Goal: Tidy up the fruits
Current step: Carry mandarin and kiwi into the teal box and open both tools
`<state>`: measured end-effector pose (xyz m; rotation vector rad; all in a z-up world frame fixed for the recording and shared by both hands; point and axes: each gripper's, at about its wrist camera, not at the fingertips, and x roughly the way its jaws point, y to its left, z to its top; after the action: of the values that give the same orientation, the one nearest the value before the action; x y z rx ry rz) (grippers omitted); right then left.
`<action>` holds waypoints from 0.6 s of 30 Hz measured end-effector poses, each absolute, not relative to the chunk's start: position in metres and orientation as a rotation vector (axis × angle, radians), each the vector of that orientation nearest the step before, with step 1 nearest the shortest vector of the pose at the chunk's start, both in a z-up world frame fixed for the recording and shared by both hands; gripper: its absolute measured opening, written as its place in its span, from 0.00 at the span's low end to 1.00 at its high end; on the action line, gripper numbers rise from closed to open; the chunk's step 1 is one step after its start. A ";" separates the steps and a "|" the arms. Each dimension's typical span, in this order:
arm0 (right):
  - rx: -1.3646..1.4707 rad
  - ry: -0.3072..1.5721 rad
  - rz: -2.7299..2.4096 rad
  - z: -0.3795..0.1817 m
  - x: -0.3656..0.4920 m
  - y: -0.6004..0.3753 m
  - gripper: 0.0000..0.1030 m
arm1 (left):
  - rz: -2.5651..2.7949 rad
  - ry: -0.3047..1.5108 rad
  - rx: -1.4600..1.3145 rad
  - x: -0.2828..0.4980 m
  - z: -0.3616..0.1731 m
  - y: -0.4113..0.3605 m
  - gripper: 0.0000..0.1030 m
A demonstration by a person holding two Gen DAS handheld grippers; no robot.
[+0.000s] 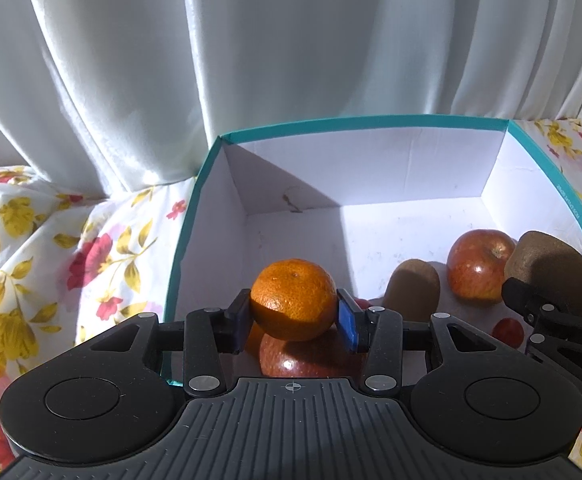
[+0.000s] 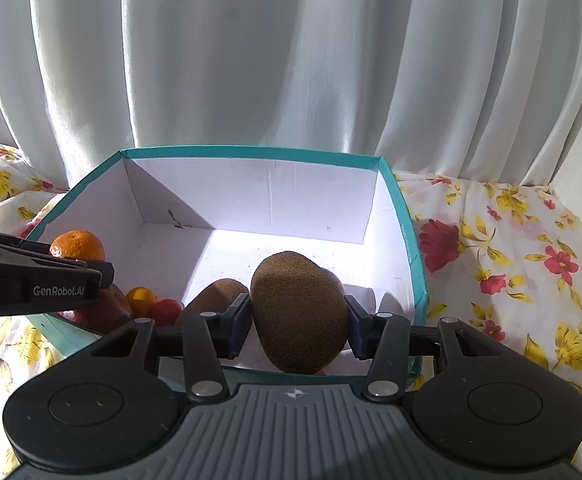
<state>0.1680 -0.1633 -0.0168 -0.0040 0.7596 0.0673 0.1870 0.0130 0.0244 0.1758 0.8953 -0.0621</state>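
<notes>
The left gripper (image 1: 294,318) was clenched on a round orange mandarin with pebbled skin (image 1: 293,299), the black pad on one flank and the blue pad on the other, both pressing the fruit. It hung over the near part of an open teal-edged cardboard box with white inner walls (image 1: 371,168). Directly beneath the mandarin, at 6 o'clock from it, a glossy red apple (image 1: 303,356) lay on the box floor.

At 3 o'clock from the mandarin a fuzzy brown kiwi (image 1: 411,290) sat on the floor, and beyond it, toward 2 o'clock, a second red apple with a stem dimple (image 1: 480,265). A small red cherry tomato (image 1: 509,332) lay near the front wall.

The right gripper (image 2: 298,325) was grasping a large oval brown kiwi (image 2: 299,312), pads tight against both sides, held over the box's near right area. From the left wrist view this kiwi appeared at the far right edge. At 9 o'clock from the held kiwi, the resting kiwi showed partly behind the left finger; further toward 9 o'clock sat a small yellow-orange tomato (image 2: 141,299) touching a red one.

The box stood on a white cloth printed with red and yellow flowers (image 2: 511,264). Pale grey pleated curtains (image 2: 291,60) hung behind, at 12 o'clock.
</notes>
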 end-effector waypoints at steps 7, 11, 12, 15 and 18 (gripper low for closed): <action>-0.024 0.767 0.052 -0.019 0.169 -0.161 0.57 | -0.093 0.904 0.183 0.188 0.022 0.010 0.73; -0.073 0.694 0.011 -0.011 0.163 -0.158 0.87 | -0.101 0.879 0.187 0.183 0.023 0.008 0.79; -0.072 0.684 0.015 -0.008 0.162 -0.159 0.88 | -0.096 0.878 0.193 0.183 0.023 0.008 0.80; -0.065 0.672 -0.008 -0.005 0.158 -0.161 0.98 | -0.092 0.874 0.195 0.180 0.025 0.009 0.83; -0.011 0.676 -0.007 -0.003 0.151 -0.168 1.00 | -0.097 0.875 0.187 0.174 0.027 0.013 0.86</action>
<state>0.1514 -0.1676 -0.0032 -0.0108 0.6762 -0.0069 0.1735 0.0129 0.0270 0.1873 0.8750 -0.0974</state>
